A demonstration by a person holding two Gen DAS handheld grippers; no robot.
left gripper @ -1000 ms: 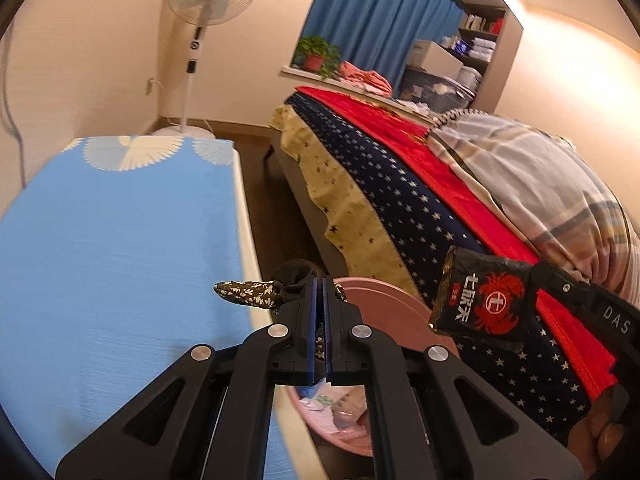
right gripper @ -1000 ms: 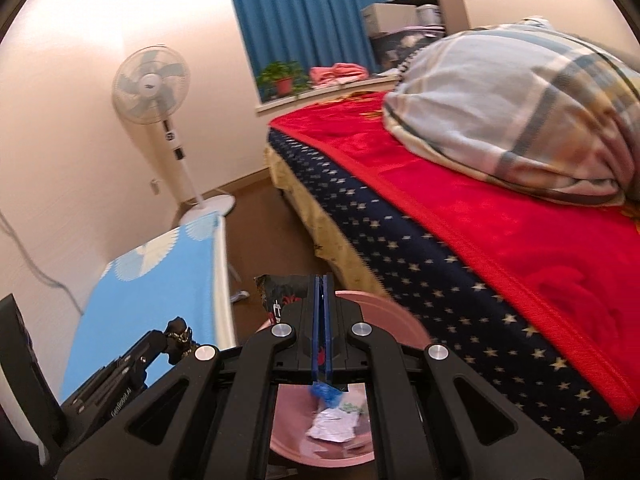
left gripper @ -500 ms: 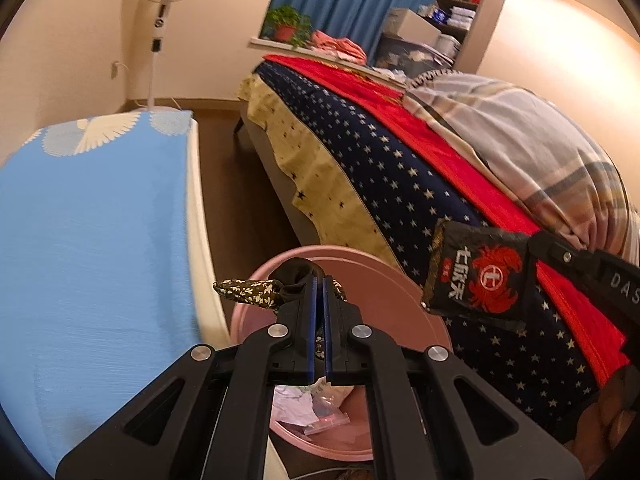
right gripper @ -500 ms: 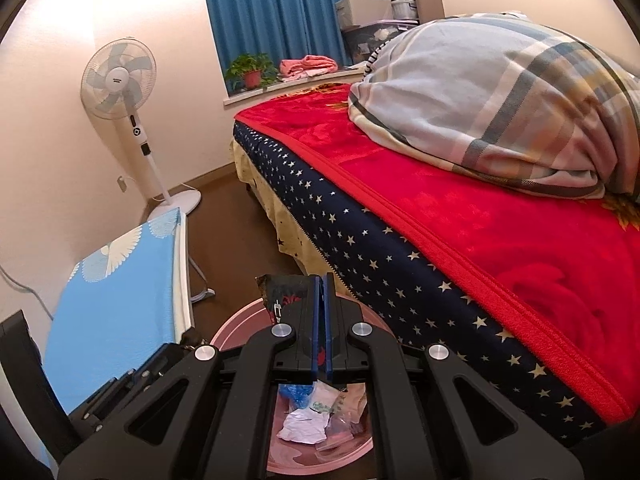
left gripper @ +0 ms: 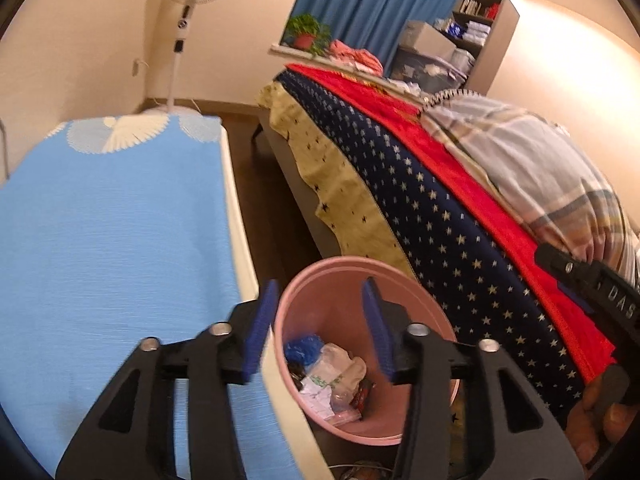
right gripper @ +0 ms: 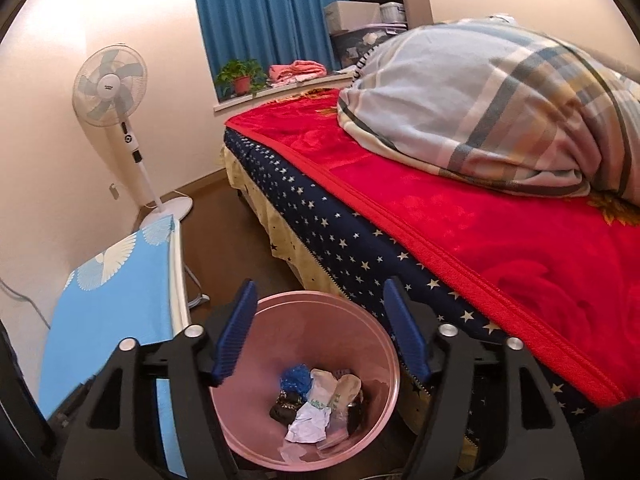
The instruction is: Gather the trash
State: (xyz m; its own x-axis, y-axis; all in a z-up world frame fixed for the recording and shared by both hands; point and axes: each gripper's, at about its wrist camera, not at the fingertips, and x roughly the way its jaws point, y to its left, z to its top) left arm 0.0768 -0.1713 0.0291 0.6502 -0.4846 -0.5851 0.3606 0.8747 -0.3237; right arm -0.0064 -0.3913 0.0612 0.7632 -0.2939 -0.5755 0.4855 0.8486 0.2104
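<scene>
A pink bin (left gripper: 416, 292) (right gripper: 376, 328) stands on the floor between the bed and a blue-topped table. Inside it lie crumpled trash (left gripper: 328, 372) (right gripper: 316, 400): a blue wad, white paper, clear plastic and dark wrappers. My left gripper (left gripper: 320, 300) hangs over the bin's left rim, its jaws opening with nothing between them. My right gripper (right gripper: 320, 300) hovers above the bin's mouth, its jaws opening and empty too. The right gripper's black body (left gripper: 600, 300) and a hand show at the right edge of the left wrist view.
A bed with a red blanket (right gripper: 480, 220), a star-patterned navy sheet (left gripper: 440, 216) and a plaid duvet (right gripper: 500, 92) fills the right side. The blue-topped table (left gripper: 112, 240) (right gripper: 120, 292) is on the left. A standing fan (right gripper: 116, 92) and a potted plant (right gripper: 240, 76) are by the far wall.
Both grippers went from shut to open. The patterned dark wrapper left the left gripper and the black-and-red snack packet left the right gripper; dark wrappers now lie in the bin.
</scene>
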